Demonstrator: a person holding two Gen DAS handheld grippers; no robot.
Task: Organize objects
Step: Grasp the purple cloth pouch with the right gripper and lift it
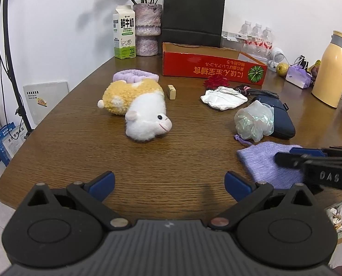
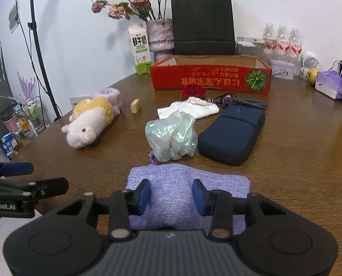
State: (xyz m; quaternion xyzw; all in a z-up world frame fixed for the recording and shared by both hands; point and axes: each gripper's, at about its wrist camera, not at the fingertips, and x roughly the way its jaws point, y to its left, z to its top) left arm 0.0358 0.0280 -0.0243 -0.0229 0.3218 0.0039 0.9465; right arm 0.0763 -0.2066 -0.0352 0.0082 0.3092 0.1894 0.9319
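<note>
The flat lilac woven drawstring pouch (image 2: 187,184) lies at the near edge of the brown wooden bench (image 2: 297,142), directly under and ahead of the right hand-held gripper (image 2: 171,196). That gripper's blue pads stand apart on either side of a strip of the cloth, not pinching it, so it is released; whether the pads touch the fabric cannot be told. The pouch's long axis runs left to right across the gripper's line of sight, with its drawstring at the far left corner.

The left hand-held gripper (image 1: 169,185) is spread wide over bare wood, grasping nothing, and the pouch (image 1: 267,161) lies off to its right, so the right one is plainly the nearer and better placed to take it.

Just beyond the pouch sits a crumpled iridescent plastic bag (image 2: 172,135), with a navy zipped fabric case (image 2: 233,135) touching it on the right and a white crumpled cloth (image 2: 189,109) behind. A yellow-and-white plush animal (image 2: 90,122) lies well to the left, a small cream block (image 2: 135,105) beyond it. The open red cardboard box (image 2: 211,78) at the back is the likely destination; the bag and case lie between, so a carry would need to rise over them.
</note>
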